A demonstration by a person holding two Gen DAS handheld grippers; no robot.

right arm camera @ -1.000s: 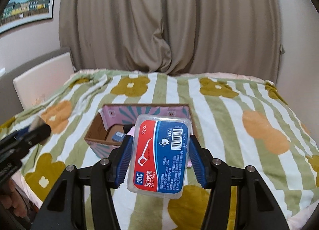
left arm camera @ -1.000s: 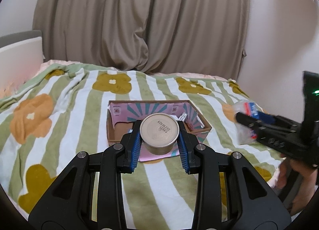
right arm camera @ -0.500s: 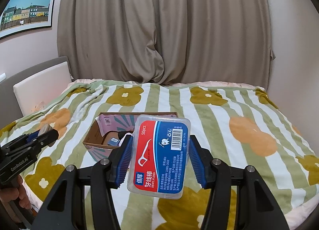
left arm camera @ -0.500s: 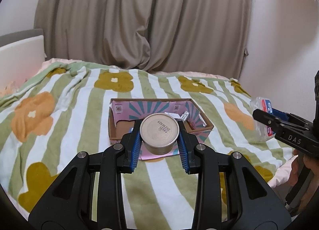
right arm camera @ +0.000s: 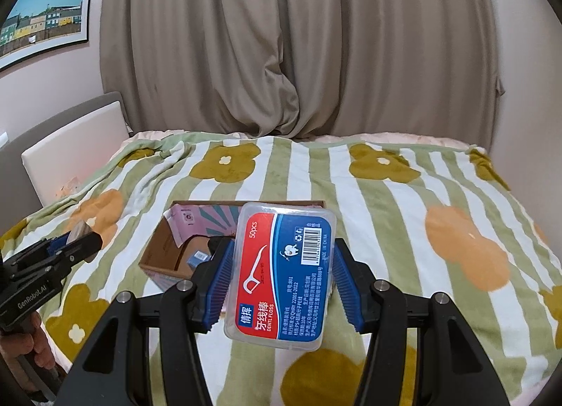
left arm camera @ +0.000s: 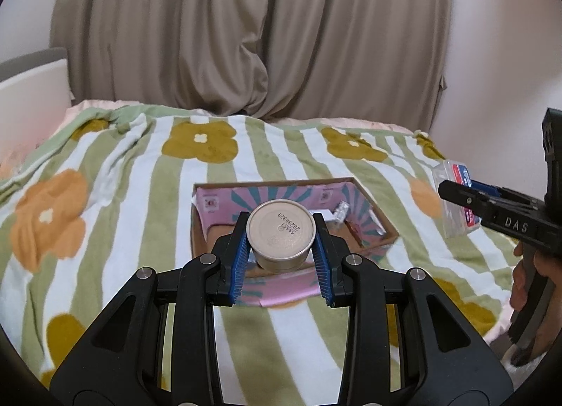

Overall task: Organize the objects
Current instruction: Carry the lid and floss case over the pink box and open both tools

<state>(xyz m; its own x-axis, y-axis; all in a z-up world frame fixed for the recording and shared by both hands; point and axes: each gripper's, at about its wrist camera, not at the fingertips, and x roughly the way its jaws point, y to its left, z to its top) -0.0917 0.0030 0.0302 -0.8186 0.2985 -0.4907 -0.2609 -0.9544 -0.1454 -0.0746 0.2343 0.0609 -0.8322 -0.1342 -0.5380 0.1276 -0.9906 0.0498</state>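
Right now my biggest worry is the bed (left arm camera: 116, 195) itself: soft striped cover, nothing firm under the box (left arm camera: 372, 209), which sits mid-frame in both views. If I press down while loading it, I judge it could tip or slide on the blanket.

Next, the box looks shallow and already has small things in its right corner and a blue packet (right arm camera: 196, 257) at its left side. Dropping either load from a height could bounce it out or knock those about.

My left tongs (left arm camera: 280, 247) are clenched on the tin (left arm camera: 280, 232), gripped by its round wall just above the box's near edge. Smooth metal on ribbed pads could twist or slip if I tilt it.

My right tongs (right arm camera: 281, 276) are clamped on the floss case (right arm camera: 284, 272), lower centre of that view, held by its long sides with much of it sticking out. That overhang could lever it loose.

Both tongs aim at one box, so they could collide.
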